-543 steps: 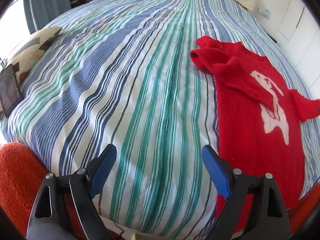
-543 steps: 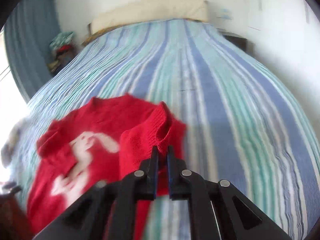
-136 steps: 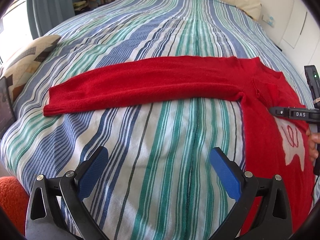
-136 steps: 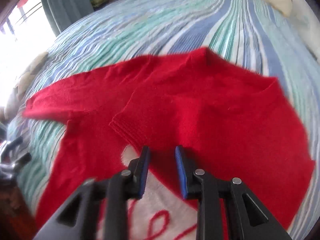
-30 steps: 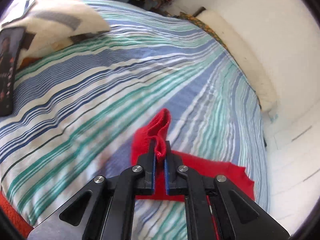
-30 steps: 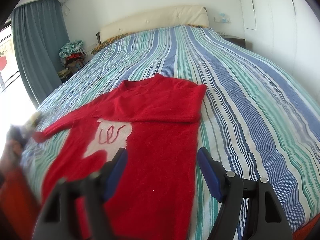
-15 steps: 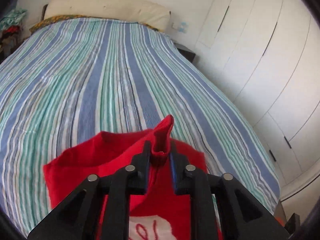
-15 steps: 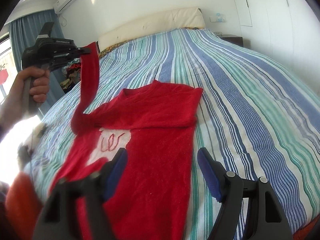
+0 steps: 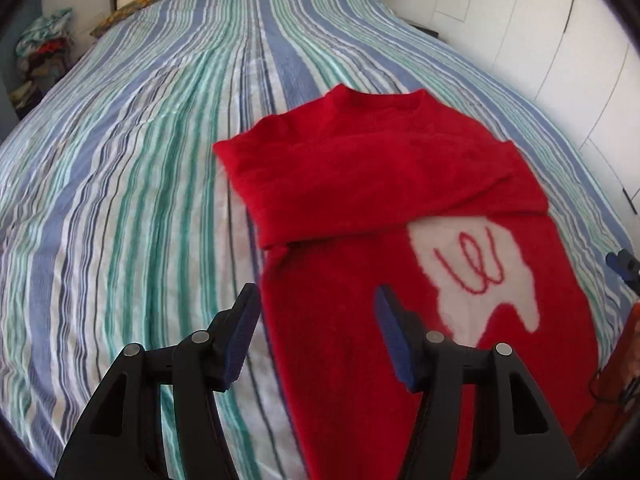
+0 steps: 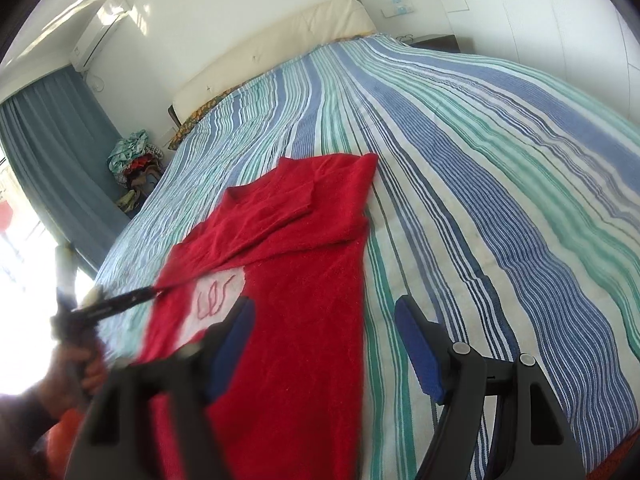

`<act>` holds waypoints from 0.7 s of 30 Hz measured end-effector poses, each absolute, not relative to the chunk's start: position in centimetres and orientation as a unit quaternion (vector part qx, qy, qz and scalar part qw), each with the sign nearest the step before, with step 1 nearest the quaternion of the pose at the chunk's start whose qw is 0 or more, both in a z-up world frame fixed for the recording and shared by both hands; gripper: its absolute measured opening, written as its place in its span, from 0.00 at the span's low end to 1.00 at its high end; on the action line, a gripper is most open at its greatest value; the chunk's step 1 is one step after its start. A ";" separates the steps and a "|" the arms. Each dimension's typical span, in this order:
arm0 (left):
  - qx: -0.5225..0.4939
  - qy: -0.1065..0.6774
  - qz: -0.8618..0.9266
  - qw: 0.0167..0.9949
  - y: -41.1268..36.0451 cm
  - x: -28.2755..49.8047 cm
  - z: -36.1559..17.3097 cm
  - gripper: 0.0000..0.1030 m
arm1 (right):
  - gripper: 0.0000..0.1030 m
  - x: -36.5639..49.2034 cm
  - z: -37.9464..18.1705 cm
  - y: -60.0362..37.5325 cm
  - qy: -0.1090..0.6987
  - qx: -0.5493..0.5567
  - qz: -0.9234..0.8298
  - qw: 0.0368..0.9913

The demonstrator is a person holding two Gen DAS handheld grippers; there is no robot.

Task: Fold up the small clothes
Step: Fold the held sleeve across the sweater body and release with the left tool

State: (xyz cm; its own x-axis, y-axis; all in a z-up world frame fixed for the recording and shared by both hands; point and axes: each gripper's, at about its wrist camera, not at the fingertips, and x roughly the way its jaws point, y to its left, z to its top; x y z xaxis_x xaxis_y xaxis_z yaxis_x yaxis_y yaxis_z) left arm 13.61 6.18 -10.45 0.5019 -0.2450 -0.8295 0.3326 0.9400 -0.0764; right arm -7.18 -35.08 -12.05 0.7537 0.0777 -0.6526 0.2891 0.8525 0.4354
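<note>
A red knit sweater (image 9: pixel 400 184) with a white patch (image 9: pixel 472 264) lies flat on the striped bed, both sleeves folded across its chest. My left gripper (image 9: pixel 318 316) is open and empty, hovering over the sweater's left side edge. In the right wrist view the sweater (image 10: pixel 296 280) lies left of centre. My right gripper (image 10: pixel 324 338) is open and empty above the sweater's right edge. The left gripper (image 10: pixel 116 304) also shows there, blurred, at the sweater's left side.
The striped bedspread (image 9: pixel 140 160) stretches far to the left and back. A cream headboard (image 10: pixel 280 36) and white wardrobe doors (image 9: pixel 560 40) bound the bed. A clothes pile (image 10: pixel 136 164) and blue curtain (image 10: pixel 52 140) stand at the far left.
My left gripper held the left sleeve cuff up over the sweater; now it has let go, opened, and the sleeve lies folded across the chest. The right gripper stayed open.
</note>
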 end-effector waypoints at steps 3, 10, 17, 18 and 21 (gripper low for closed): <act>0.048 0.475 -0.173 0.861 6.4 14.4 -11.7 0.59 | 0.70 -6.8 -12.1 -34.8 0.348 0.265 -0.056 0.897; -0.029 0.445 -0.033 0.894 7.6 19.0 -14.1 0.28 | 0.70 -6.8 -12.4 -33.9 0.358 0.242 -0.060 0.900; -0.044 0.443 -0.035 0.895 8.2 17.2 -15.4 0.07 | 0.70 -7.7 -12.7 -35.3 0.356 0.263 -0.080 0.893; -0.044 0.445 -0.036 0.894 8.2 17.2 -15.4 0.07 | 0.70 -7.5 -12.9 -35.5 0.358 0.269 -0.080 0.891; -0.038 0.447 -0.039 0.893 8.2 17.1 -15.5 0.07 | 0.70 -7.0 -13.3 -35.4 0.363 0.278 -0.073 0.887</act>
